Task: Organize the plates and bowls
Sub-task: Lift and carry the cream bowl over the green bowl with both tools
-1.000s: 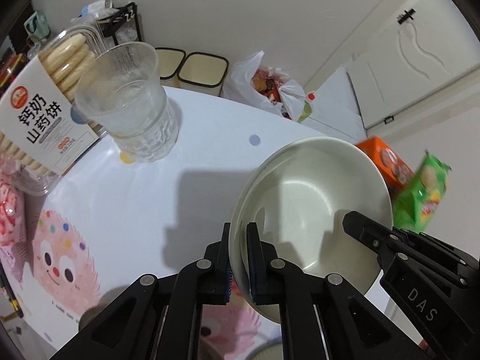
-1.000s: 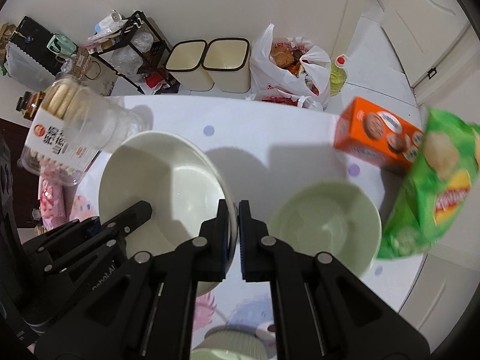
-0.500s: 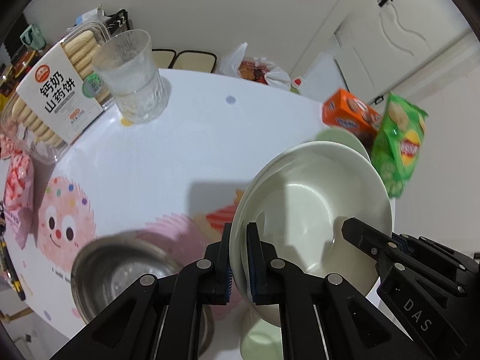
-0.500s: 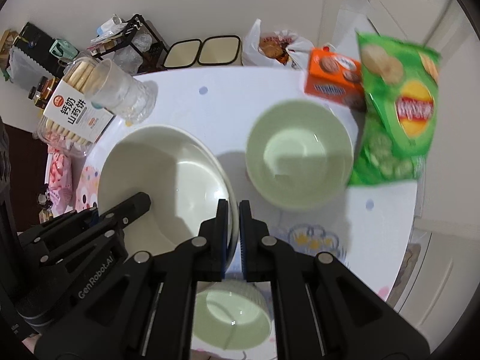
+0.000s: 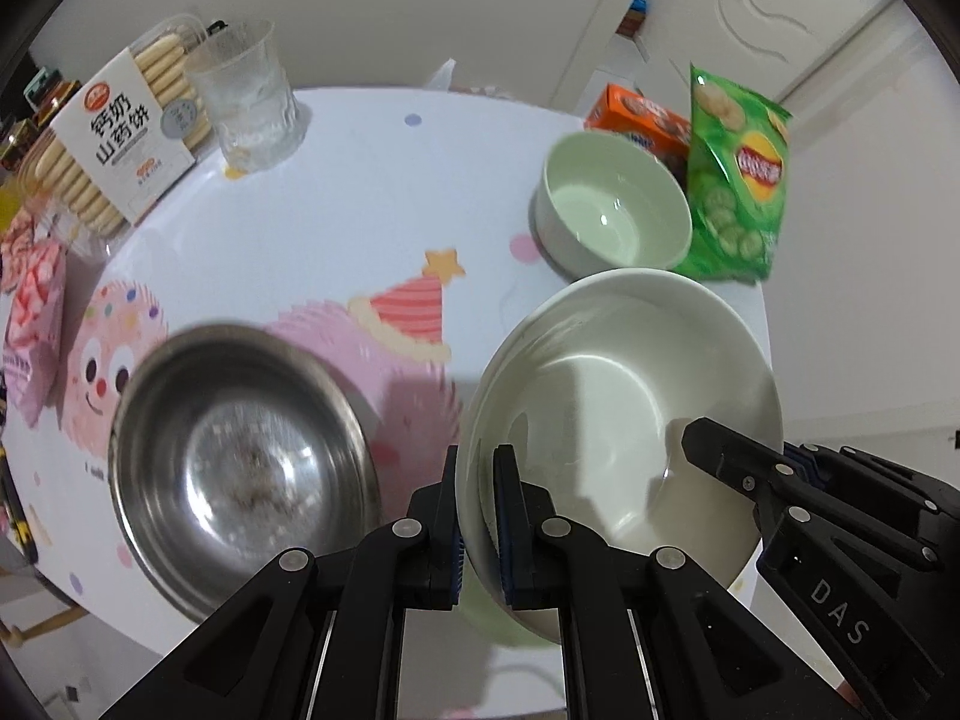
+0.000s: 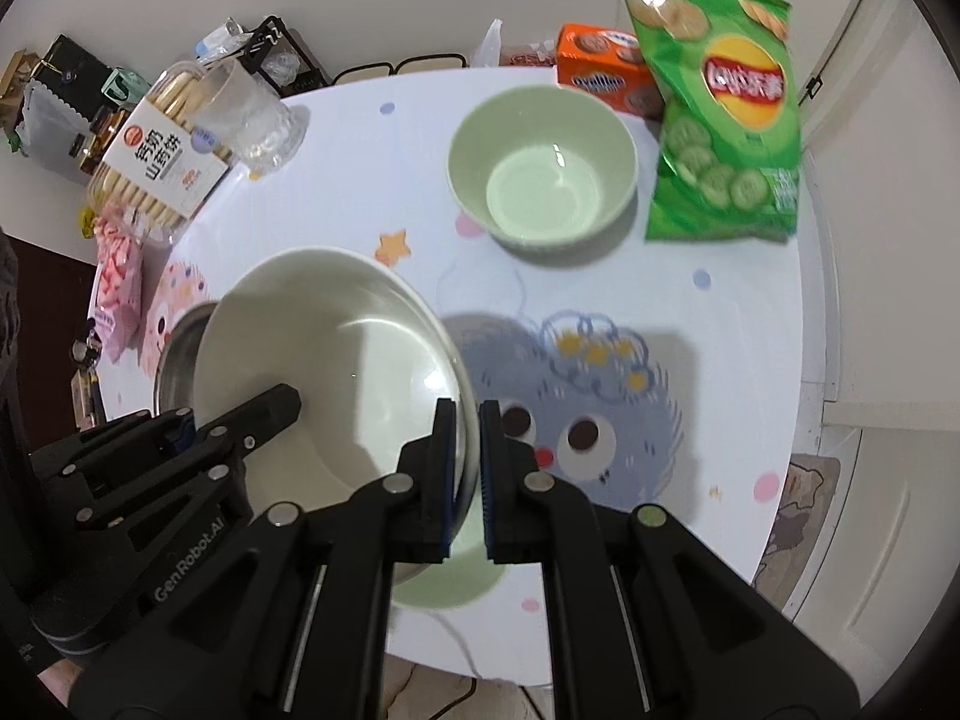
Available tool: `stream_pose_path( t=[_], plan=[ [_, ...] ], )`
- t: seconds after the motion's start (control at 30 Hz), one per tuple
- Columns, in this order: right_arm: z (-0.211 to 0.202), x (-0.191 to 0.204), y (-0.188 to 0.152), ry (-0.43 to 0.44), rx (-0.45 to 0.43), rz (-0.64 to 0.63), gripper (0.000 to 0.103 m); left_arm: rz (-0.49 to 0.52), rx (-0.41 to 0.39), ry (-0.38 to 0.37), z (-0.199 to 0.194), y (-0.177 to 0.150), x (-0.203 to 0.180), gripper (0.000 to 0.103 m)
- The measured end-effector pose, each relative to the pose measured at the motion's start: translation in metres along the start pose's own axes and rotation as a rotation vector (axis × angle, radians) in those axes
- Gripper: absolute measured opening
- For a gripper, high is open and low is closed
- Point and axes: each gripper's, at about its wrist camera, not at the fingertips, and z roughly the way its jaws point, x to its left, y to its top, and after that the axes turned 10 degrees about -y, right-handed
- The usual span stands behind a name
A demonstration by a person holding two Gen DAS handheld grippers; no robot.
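Observation:
Both grippers carry one large white bowl (image 5: 618, 396) (image 6: 324, 348) above the table. My left gripper (image 5: 477, 462) is shut on its left rim, and my right gripper (image 6: 465, 420) is shut on its right rim. Each gripper shows in the other's view: the right gripper (image 5: 798, 468) and the left gripper (image 6: 180, 435). A steel bowl (image 5: 240, 456) (image 6: 174, 354) sits on the table left of the carried bowl. A pale green bowl (image 5: 612, 204) (image 6: 543, 168) stands farther back. Part of another green bowl (image 6: 444, 576) (image 5: 498, 618) lies under the white one.
A round white table (image 6: 750, 360) with cartoon prints has its edge at the right. A green crisp bag (image 6: 720, 102), an orange box (image 6: 600, 69), a clear glass (image 6: 252, 114) and a biscuit pack (image 6: 156, 156) stand along the back. Pink snack packets (image 5: 30, 300) lie at the left.
Both grippers have carried the white bowl toward the near side of the table. The steel bowl and the near green bowl have come into view; the glass and biscuits have receded.

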Motion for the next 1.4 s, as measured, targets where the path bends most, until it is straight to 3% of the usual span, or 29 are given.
stream_pose_path(
  t=[0.53, 1.4],
  plan=[
    [0.016, -0.002, -0.051, -0.013, 0.035, -0.006, 0.009, 0.026, 0.065, 0.018, 0.026, -0.044, 0.000, 0.008],
    [0.034, -0.005, -0.069, -0.036, 0.047, 0.005, 0.010, 0.090, 0.068, 0.080, 0.042, -0.060, -0.003, 0.009]
  ],
)
